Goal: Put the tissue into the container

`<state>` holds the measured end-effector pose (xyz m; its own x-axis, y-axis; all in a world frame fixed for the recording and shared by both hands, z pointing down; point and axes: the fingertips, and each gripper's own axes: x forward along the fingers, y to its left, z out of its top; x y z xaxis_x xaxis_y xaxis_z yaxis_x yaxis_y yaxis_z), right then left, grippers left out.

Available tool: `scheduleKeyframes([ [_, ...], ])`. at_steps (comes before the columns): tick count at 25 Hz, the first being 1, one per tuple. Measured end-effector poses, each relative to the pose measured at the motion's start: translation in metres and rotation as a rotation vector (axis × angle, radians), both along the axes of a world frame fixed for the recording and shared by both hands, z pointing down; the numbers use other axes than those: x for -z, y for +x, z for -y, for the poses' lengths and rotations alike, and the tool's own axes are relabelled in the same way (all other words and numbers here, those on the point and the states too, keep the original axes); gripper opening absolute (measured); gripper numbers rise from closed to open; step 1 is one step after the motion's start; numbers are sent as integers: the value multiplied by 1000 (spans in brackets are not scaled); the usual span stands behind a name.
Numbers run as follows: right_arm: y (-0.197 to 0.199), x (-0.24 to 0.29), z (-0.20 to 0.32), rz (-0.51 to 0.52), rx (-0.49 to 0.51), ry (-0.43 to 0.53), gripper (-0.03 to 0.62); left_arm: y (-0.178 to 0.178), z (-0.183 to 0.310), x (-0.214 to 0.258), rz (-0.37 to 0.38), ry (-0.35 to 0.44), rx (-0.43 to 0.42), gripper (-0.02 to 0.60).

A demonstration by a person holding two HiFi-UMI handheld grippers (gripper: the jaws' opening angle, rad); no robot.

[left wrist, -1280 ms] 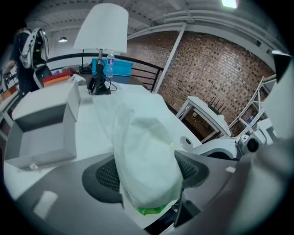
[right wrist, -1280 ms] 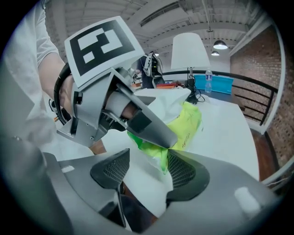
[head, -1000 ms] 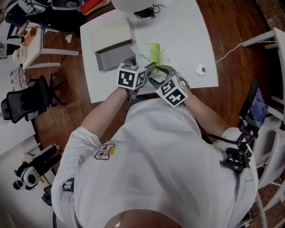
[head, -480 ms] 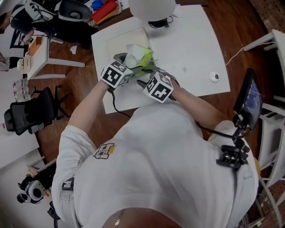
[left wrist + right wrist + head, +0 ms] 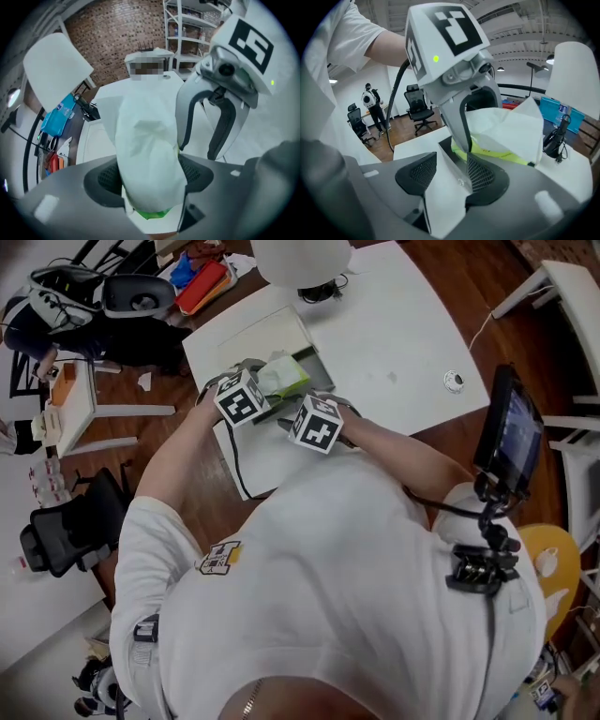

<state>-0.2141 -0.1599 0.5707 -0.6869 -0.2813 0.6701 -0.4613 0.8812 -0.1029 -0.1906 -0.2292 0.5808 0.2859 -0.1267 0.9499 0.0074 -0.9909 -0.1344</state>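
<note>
Left gripper (image 5: pixel 150 176): the jaws are closed on the tissue (image 5: pixel 147 154), a white pack with a green strip showing at its lower end. Both pads press on the pack's sides.

Right gripper (image 5: pixel 447 176): the jaws stand apart and clamp nothing. The grey wall of the container (image 5: pixel 452 157) runs up between them, close against the inner face of one pad.

Head view: both grippers meet at the near edge of the white bench (image 5: pixel 403 324). The left gripper (image 5: pixel 261 382) holds the tissue (image 5: pixel 281 376) over the open container (image 5: pixel 314 362), a shallow grey box. Whether the pack touches the box floor cannot be told. The right gripper (image 5: pixel 298 405) sits just beside it, on the near side. Only this view shows the white lamp (image 5: pixel 300 259) at the far bench edge and a small round disc (image 5: pixel 455 381) well apart to the right.

Right gripper view only: the pack (image 5: pixel 506 131) carries a yellow-green band with dark print too small to read. Office chairs (image 5: pixel 419 110) stand in the background.

Left gripper view only: a brick wall (image 5: pixel 117 33) and shelving (image 5: pixel 187 28) show behind the bench.

Markings: each gripper cube bears black-and-white square markers; no legible writing shows on them.

Container contents: apart from the held pack, the box interior shows only grey.
</note>
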Motion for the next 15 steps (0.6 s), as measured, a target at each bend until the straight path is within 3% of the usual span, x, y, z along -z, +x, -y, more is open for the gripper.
scheduleKeyframes([
  [9,27,-13,10,-33,-132,10,195,-3,-3,-52,109,15,-139,328],
  [15,50,-14,28,-45,-229,20,179,-4,-5,-78,134,-36,-130,345],
])
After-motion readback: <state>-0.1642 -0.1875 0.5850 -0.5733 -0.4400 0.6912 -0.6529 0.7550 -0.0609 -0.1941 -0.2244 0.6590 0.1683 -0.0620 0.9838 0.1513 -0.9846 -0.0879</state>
